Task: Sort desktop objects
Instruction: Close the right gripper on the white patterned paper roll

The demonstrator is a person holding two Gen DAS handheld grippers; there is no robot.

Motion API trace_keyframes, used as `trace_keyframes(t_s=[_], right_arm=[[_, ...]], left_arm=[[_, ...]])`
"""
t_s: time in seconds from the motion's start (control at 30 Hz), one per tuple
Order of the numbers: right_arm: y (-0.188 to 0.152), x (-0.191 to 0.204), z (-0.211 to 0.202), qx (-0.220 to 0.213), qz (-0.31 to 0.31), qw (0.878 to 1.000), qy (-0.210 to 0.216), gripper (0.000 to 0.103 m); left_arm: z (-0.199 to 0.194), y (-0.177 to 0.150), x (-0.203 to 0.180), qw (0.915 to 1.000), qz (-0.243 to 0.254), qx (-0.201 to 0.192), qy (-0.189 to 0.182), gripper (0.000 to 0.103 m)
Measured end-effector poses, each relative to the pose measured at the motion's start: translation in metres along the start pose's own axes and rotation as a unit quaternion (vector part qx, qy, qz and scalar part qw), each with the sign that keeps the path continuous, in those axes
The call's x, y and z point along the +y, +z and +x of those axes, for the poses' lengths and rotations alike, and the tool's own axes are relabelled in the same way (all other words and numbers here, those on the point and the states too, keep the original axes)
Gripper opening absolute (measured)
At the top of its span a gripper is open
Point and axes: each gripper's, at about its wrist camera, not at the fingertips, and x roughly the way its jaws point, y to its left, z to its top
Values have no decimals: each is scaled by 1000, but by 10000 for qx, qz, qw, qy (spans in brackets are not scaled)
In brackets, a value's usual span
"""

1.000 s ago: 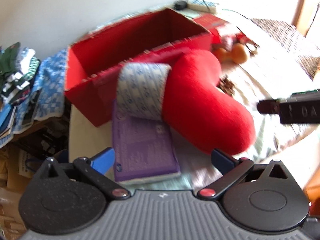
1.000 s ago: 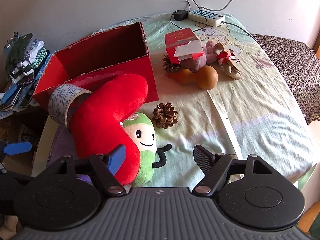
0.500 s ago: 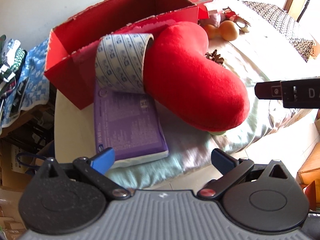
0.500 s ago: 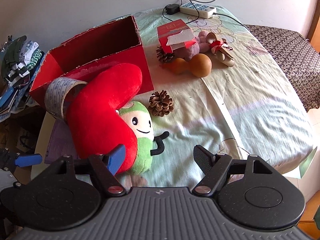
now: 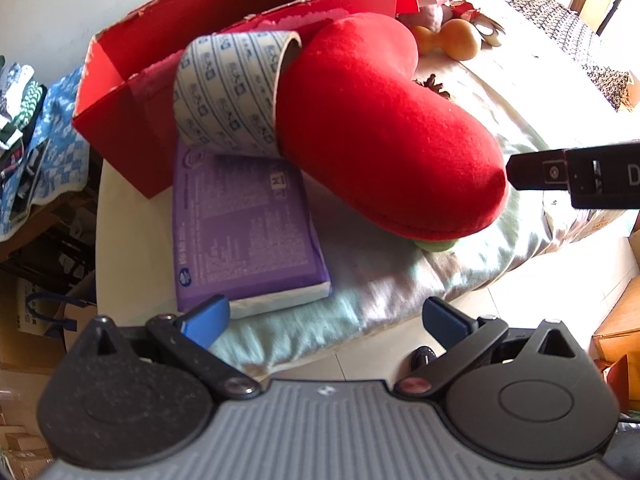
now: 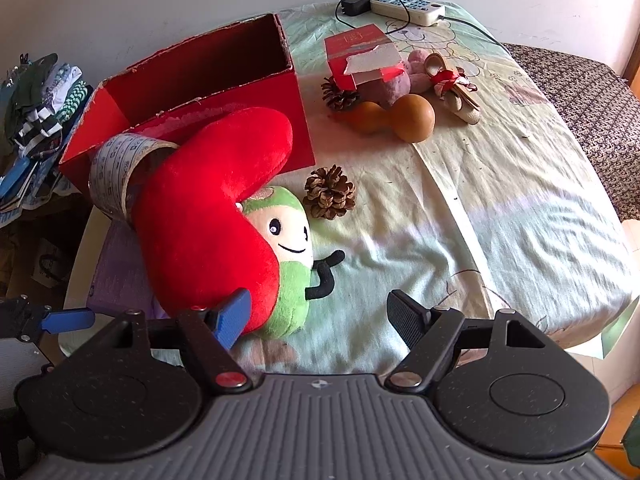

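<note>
We hold both the left hand-held gripper (image 5: 325, 317) and the right hand-held gripper (image 6: 318, 312) wide and empty at the surface's near edge. Red box (image 6: 208, 64) seems empty; plush (image 6: 208, 208), tissue pack (image 5: 240, 232) and tape roll (image 5: 232, 92) lie outside it. Picking one awaits.

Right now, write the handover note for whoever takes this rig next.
Left tool: open, empty, at the table edge near the purple pack.
Right tool: open, empty, in front of the red plush.
Red box: looks empty from what shows; nothing sorted yet.
The tape roll rests on the purple pack, against the box and the plush. The plush partly covers the green doll.
Loose on the cloth: near pine cone, gourd, small red carton, far pine cone.
Left: everything.
</note>
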Motion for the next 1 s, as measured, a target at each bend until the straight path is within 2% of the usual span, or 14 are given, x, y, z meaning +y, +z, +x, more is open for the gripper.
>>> trace_keyframes(t_s=[0.27, 0.47, 0.7, 0.87, 1.0], right_arm=[[7, -1, 1, -18, -30, 9999, 114, 78], [20, 1, 3, -48, -136, 9993, 352, 78], [41, 5, 7, -146, -465, 9972, 570, 78], [56, 2, 19, 63, -491, 9942, 959, 79], [66, 3, 26, 203, -604, 9888, 1346, 85]], left_arm=[[0, 5, -1, 10000, 45, -39, 44, 102], [-4, 9, 5, 9998, -134, -114, 56, 102], [-16, 5, 31, 9965, -801, -130, -192, 102], [-26, 8, 49, 9870, -1577, -179, -261, 102], [-30, 17, 36, 9852, -1628, -397, -363, 102]])
